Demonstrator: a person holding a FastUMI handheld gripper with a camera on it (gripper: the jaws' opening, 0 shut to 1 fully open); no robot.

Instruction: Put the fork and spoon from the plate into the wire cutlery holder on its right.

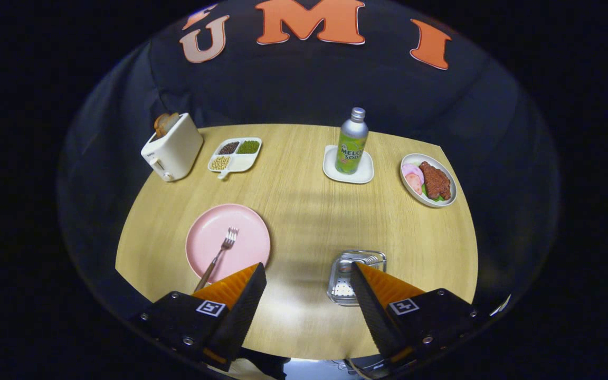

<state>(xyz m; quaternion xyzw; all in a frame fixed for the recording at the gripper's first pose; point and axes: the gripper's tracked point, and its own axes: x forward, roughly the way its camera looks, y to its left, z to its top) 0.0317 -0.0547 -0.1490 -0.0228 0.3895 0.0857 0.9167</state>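
A pink plate (246,232) lies on the wooden table just beyond my left finger. A metal fork (220,254) rests on it, tines pointing away, its handle running down behind that finger. To the plate's right stands the wire cutlery holder (347,274), partly hidden by my right finger. My gripper (308,274) hovers above the table's near edge, open wide, with only bare table between the fingers. I can see no spoon on the plate.
Along the table's far side stand a white toaster (173,149) with toast, a divided dish of beans (234,154), a soda bottle (351,142) on a white coaster, and a plate of meat and vegetables (428,180).
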